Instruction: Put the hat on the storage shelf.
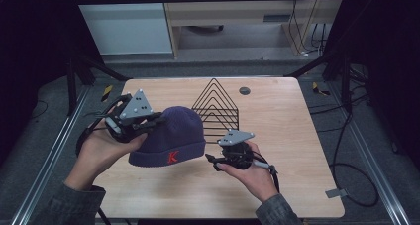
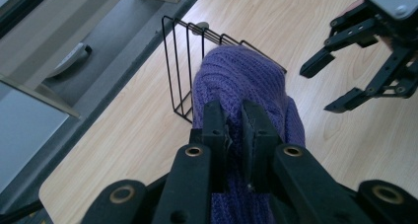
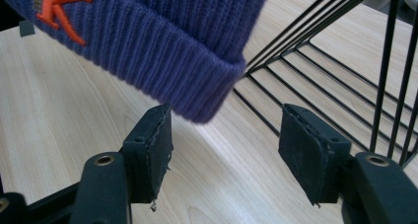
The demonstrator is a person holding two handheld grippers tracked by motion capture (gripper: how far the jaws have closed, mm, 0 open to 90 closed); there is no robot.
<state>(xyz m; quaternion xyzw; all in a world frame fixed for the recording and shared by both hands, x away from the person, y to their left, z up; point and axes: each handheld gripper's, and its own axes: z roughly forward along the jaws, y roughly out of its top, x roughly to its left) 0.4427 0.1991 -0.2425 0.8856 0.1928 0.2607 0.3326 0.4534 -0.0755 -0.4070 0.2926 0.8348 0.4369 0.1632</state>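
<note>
A purple knit beanie [image 1: 173,136] with an orange K [image 1: 172,157] on its cuff hangs just above the wooden table [image 1: 287,136]. My left gripper [image 1: 156,121] is shut on the beanie's knit [image 2: 241,76] at its left side, the fabric pinched between both pads [image 2: 234,115]. My right gripper [image 1: 212,160] stands open to the right of the cuff. In the right gripper view the cuff's corner [image 3: 212,100] hangs just beyond the jaws [image 3: 224,135], touching neither pad. The left gripper view shows the right gripper [image 2: 335,83] open past the beanie.
A black wire rack [image 1: 215,111] with triangular dividers stands behind the beanie, its bars [image 3: 335,76] close to my right gripper. A small grey round disc [image 1: 244,90] lies near the table's far edge. Cables trail on the floor at right.
</note>
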